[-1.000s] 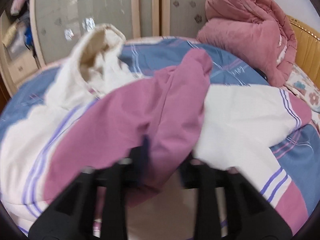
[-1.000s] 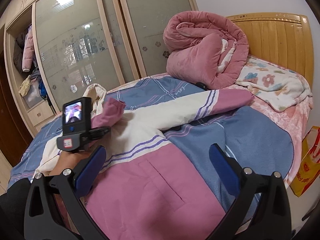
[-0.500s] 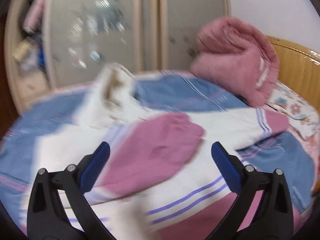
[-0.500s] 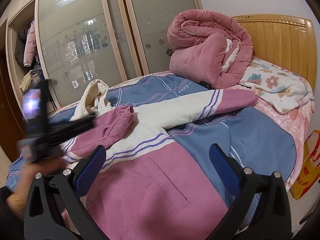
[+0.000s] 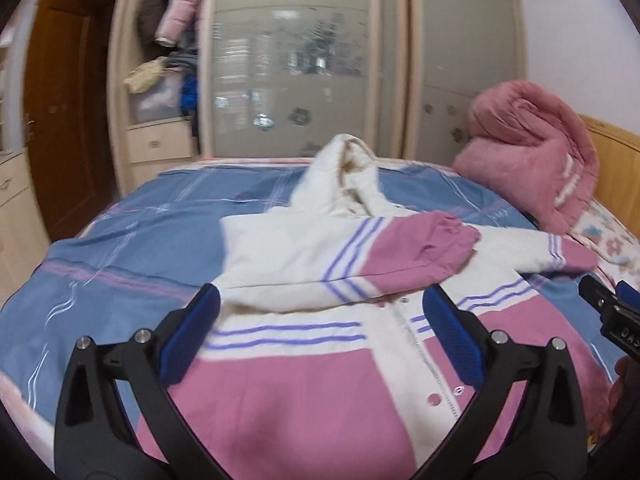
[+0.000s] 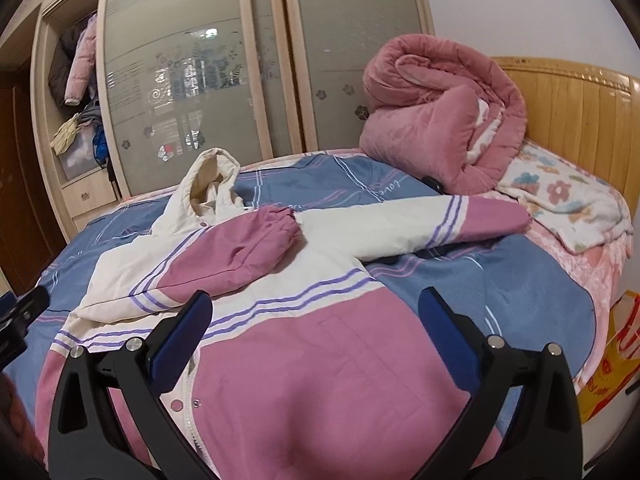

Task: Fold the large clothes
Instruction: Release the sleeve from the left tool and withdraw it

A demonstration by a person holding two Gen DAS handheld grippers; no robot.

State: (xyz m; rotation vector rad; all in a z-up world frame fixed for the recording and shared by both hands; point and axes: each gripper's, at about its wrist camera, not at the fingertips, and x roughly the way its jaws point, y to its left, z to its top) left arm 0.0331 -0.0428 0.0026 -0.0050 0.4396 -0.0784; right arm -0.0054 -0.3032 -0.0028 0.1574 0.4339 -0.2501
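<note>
A pink and cream hooded jacket (image 5: 304,364) with purple stripes lies front up on the bed; it also shows in the right wrist view (image 6: 320,360). One sleeve (image 6: 224,264) is folded across the chest, its pink cuff near the collar. The other sleeve (image 6: 420,224) lies stretched out toward the headboard. The hood (image 6: 208,184) stands up at the far side. My left gripper (image 5: 320,320) is open and empty above the jacket's lower front. My right gripper (image 6: 316,320) is open and empty above the pink lower part.
A rolled pink quilt (image 6: 440,120) sits by the wooden headboard (image 6: 580,112). A floral blanket (image 6: 560,200) lies beside it. The blue patterned bedspread (image 5: 140,232) covers the bed. A wardrobe with glass doors (image 5: 312,64) stands behind. An orange bag (image 6: 612,364) is past the bed's right edge.
My left gripper let go of the pink sleeve, leaving it folded across the chest, and pulled back toward the jacket's hem. My right gripper stayed open and shifted slightly.
</note>
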